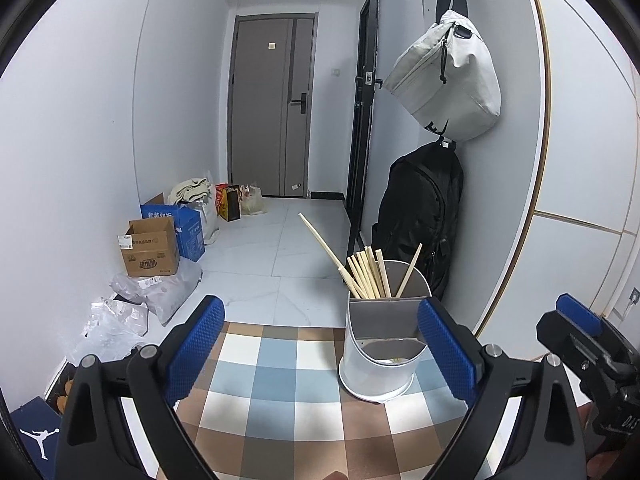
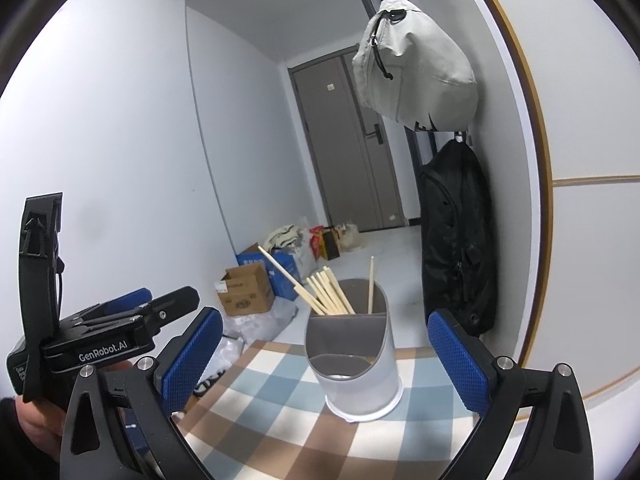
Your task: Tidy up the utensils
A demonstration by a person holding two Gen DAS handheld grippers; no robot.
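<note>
The surface (image 1: 280, 364), covered in a blue, brown and white checked cloth, carries one white utensil holder (image 1: 378, 364) holding chopsticks (image 1: 366, 276).

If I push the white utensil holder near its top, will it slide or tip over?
The utensil holder is tall over a narrow base, so a high push probably tips it. The chopsticks lean to one side, likely adding imbalance. The checkered cloth may grip the base, so push low.
</note>
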